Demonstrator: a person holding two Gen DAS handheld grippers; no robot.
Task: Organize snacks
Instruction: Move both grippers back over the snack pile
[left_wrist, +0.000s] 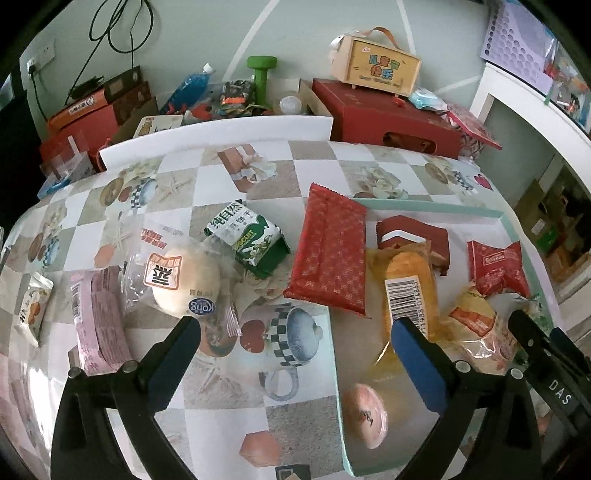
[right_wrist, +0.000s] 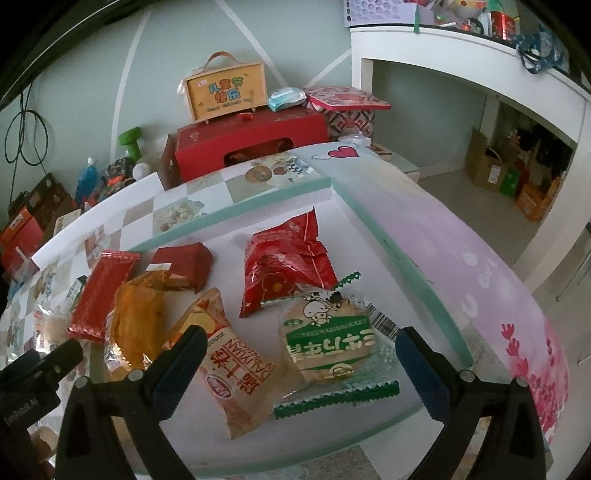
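Observation:
A shallow white tray with a mint rim (left_wrist: 424, 206) (right_wrist: 236, 210) holds several snack packs: a long red pack (left_wrist: 328, 251) lying over its left edge, a dark red pack (left_wrist: 413, 236), an orange cake pack (left_wrist: 410, 288), a red crinkled bag (right_wrist: 284, 266), a beige DALIYUAN pack (right_wrist: 236, 376) and a green-labelled cookie pack (right_wrist: 328, 339). Loose on the table to the left lie a round bun pack (left_wrist: 181, 280), a green biscuit pack (left_wrist: 251, 236) and a pink pack (left_wrist: 99, 317). My left gripper (left_wrist: 295, 350) is open and empty above the tray's left edge. My right gripper (right_wrist: 299, 354) is open over the tray, empty.
Red gift boxes (left_wrist: 384, 110), a wooden handled box (left_wrist: 373, 62), a green dumbbell (left_wrist: 262, 77) and bottles stand behind the table. A white shelf unit (right_wrist: 480, 48) stands to the right. A small beige packet (left_wrist: 33, 306) lies at the table's far left. A pink round snack (left_wrist: 365, 413) sits in the tray's near corner.

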